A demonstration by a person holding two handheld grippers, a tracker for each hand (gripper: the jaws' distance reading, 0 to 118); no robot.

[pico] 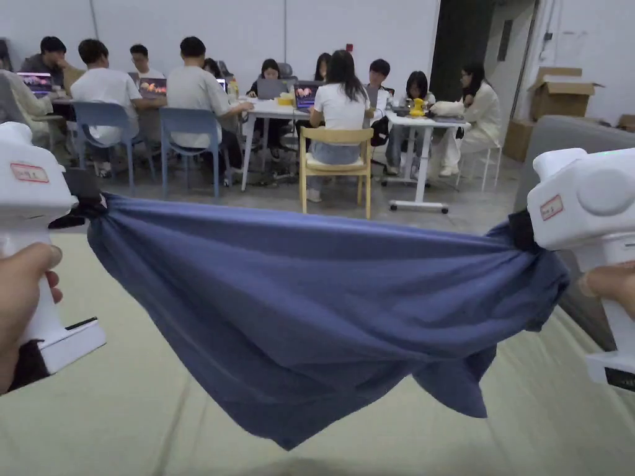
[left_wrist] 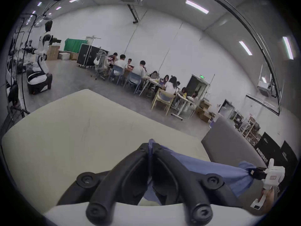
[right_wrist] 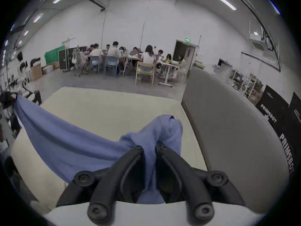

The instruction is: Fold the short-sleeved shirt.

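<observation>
The room (pico: 260, 25) behind was wide and pale, with people seated at tables (pico: 273, 111) well apart from my work; nearer lay the mat (pico: 111, 427), cream and flat, and a grey panel (right_wrist: 228, 115) stood along its right edge. Over the mat I held the shirt (pico: 297, 310), blue, strung between both tools and sagging in the middle, its lowest point near the mat though I could not tell whether it touched; one loose flap, perhaps a sleeve, dangled under the right end. The left gripper (left_wrist: 151, 148) had its jaws pressed together on a thin pinch of cloth; the right gripper (right_wrist: 150, 149) pinched a thicker bunched wad that spilled past its tips. I judged the cloth light, soft and limp, prone to twist and bunch, not fragile; it would slide little in rubber jaws. Better holds, I thought, were the two shoulders or hem corners, taken flat and not gathered, so it could be spread on the mat.
</observation>
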